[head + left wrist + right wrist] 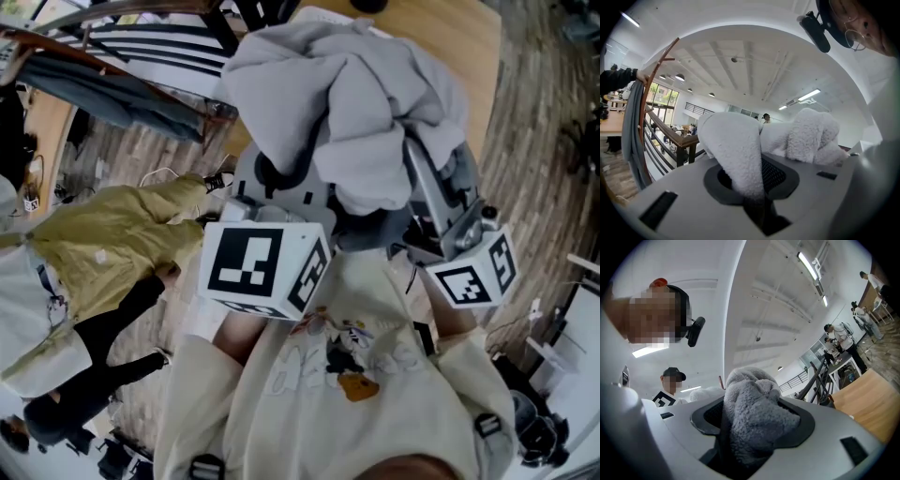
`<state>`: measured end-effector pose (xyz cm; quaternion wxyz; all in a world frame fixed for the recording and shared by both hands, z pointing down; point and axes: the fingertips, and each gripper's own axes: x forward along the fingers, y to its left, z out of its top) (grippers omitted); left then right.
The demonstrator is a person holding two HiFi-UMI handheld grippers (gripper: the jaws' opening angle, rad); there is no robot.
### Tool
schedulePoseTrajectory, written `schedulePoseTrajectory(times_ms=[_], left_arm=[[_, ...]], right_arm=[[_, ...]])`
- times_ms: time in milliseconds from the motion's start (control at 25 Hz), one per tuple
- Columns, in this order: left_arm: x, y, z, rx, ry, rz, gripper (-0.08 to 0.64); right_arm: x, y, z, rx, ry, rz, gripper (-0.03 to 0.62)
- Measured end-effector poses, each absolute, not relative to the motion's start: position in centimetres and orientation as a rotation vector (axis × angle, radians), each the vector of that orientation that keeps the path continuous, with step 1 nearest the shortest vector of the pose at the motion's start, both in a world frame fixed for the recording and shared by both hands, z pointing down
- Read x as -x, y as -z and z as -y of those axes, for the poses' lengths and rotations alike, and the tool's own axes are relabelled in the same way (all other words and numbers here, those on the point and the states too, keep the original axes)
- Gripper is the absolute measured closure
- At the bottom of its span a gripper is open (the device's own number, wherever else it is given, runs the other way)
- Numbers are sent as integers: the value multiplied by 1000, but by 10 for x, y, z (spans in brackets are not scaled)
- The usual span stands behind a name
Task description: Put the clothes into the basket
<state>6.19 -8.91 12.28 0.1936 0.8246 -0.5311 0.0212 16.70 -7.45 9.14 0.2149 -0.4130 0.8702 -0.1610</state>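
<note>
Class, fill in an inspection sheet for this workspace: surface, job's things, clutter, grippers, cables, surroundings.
Surface: wooden table, bare where visible.
Job's things: grey fleece garment, bunched, held up by both grippers; basket not seen.
Clutter: nothing seen.
Grippers: left gripper and right gripper both shut on the garment.
Cables: nothing seen.
Surroundings: clothes rail with hanging garments, bystander in olive jacket, plank floor.

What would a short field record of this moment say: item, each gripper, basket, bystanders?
item: pale grey fleece garment, bunched, held up in front of the person
left gripper: closed on a fold of the garment
right gripper: closed on a thicker wad of it
basket: in no view
bystander: person in an olive jacket, at the head view's left
</note>
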Motion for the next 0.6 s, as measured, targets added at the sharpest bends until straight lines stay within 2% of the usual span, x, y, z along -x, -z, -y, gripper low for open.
schedulePoseTrajectory(times_ms=[280,600], left_arm=[[34,-182,78,-2252,-63,1456,489],[-4,-209,100,-2237,-135,1343,489]], right_arm=[[-69,-145,67,1201,526,-2454,318],[-105,-167,86,1330,575,-2428,318]])
